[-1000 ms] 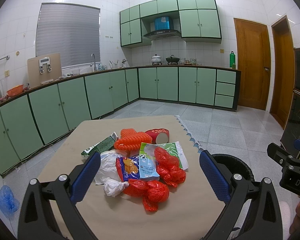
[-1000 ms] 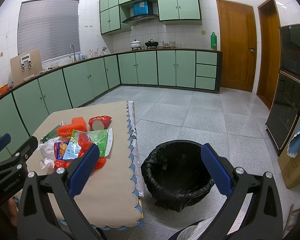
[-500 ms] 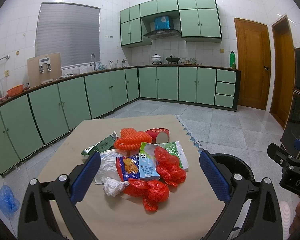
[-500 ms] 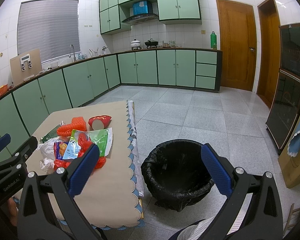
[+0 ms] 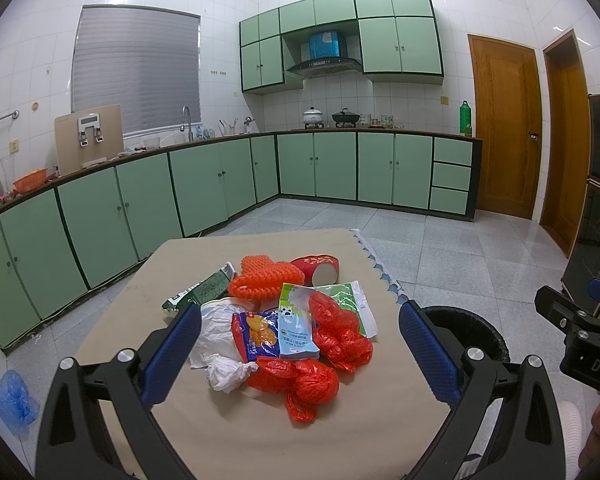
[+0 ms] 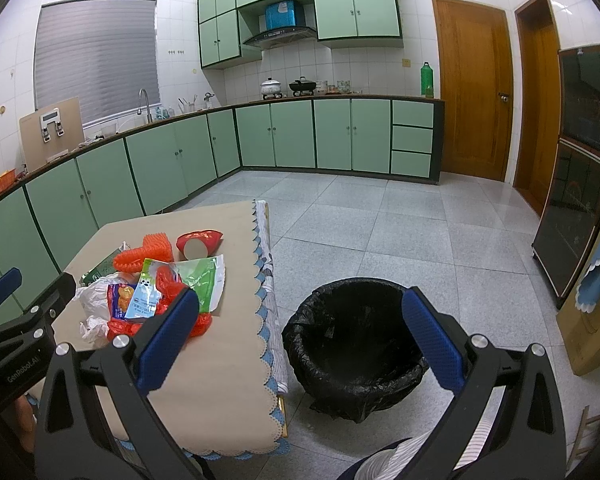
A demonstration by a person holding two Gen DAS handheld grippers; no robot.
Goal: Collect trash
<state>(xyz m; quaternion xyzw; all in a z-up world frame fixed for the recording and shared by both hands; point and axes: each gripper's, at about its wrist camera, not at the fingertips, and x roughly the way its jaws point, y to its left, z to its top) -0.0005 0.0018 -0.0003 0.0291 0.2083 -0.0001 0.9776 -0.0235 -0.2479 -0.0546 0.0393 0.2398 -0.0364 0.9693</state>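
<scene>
A pile of trash lies on the beige table [image 5: 236, 432]: red plastic bags [image 5: 308, 380], a white bag [image 5: 216, 336], a snack packet [image 5: 256, 332], a blue-green pouch [image 5: 296, 320], an orange mesh piece [image 5: 264, 276], a red cup [image 5: 320, 272] and a dark green wrapper [image 5: 204, 292]. My left gripper [image 5: 300, 356] is open and empty, held above the near side of the pile. My right gripper [image 6: 300, 344] is open and empty, held above the gap between the table's edge [image 6: 268, 320] and the black-lined bin [image 6: 356, 344]. The pile also shows in the right wrist view [image 6: 156, 288].
The bin stands on the tiled floor right of the table, partly visible in the left wrist view [image 5: 468, 332]. Green cabinets [image 5: 220, 184] line the back and left walls. A dark oven cabinet [image 6: 576, 168] and a cardboard box [image 6: 592, 320] stand at the right.
</scene>
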